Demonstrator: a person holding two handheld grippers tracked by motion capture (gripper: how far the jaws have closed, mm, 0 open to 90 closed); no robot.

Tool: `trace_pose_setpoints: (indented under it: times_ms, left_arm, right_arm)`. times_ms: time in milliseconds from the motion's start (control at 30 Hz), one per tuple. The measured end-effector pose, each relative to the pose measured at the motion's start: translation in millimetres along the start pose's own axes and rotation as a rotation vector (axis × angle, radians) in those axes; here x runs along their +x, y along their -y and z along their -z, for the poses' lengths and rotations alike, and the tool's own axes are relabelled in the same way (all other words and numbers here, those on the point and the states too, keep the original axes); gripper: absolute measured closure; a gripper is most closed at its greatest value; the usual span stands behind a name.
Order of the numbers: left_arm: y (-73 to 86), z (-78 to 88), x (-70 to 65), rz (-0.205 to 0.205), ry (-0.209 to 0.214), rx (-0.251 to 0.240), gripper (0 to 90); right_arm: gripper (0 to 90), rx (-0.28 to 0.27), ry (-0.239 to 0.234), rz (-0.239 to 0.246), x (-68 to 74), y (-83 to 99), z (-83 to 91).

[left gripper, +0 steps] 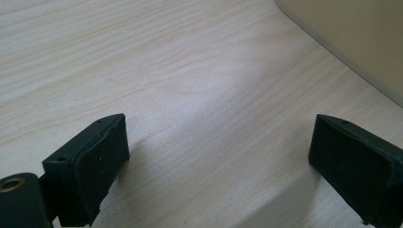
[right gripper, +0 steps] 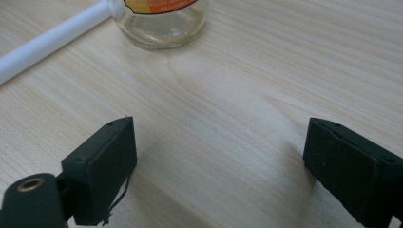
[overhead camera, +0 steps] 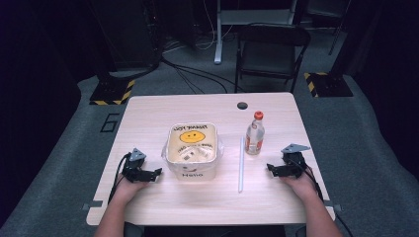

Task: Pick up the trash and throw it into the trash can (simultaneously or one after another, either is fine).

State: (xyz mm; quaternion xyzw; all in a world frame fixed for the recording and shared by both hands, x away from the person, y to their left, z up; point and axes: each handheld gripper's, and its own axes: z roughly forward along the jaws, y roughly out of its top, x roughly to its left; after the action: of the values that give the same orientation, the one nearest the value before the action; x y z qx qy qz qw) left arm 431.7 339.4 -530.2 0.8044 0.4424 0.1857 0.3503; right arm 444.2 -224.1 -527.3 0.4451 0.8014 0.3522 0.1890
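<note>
1. Light wooden bench (overhead camera: 148, 113), with a round cable hole (overhead camera: 242, 105) near the far edge.
2. Left gripper (overhead camera: 157, 173) resting on the bench at the near left, held by a hand (overhead camera: 129, 186); jaws spread wide, with bare wood between them and nothing held, as seen in the left gripper view (left gripper: 218, 156).
3. Right gripper (overhead camera: 270, 170) resting on the bench at the near right, held by the other hand (overhead camera: 300, 183); jaws likewise wide apart and empty, over bare wood in the right gripper view (right gripper: 218, 161).
4. Cream tub (overhead camera: 191, 170) with a yellow smiley face and a clear bag lining, at mid-bench just beside the left gripper; one beige wall visible at the top right corner of the left gripper view (left gripper: 351, 42).
5. Clear bottle (overhead camera: 255, 134) with a red cap, upright, right of the tub; glass base ahead of the right jaws (right gripper: 159, 23).
6. White rod (overhead camera: 241, 165) lying flat between tub and right gripper, just beside the bottle (right gripper: 47, 40).
7. Folding chair (overhead camera: 272, 54) on the floor beyond the bench.
</note>
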Motion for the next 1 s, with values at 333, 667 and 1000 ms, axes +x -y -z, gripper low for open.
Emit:
trace_pose_setpoints:
  times_ms: [333, 667, 1000]
  left_arm:
    - [0.0, 0.2, -0.5, 0.004, 0.002, 0.001, 5.8]
    - [0.4, 0.5, -0.3, -0.006, 0.002, -0.001, 5.8]
    - [-0.8, -0.9, 0.0, -0.003, 0.006, -0.001, 5.8]
  right_arm:
    - [25.0, 0.008, 0.012, -0.012, -0.1, -1.8, 4.0]
    - [33.6, 0.040, 0.009, 0.029, 14.9, -10.5, 9.4]
    - [35.4, -0.003, -0.004, 0.064, 29.9, -25.2, 20.9]
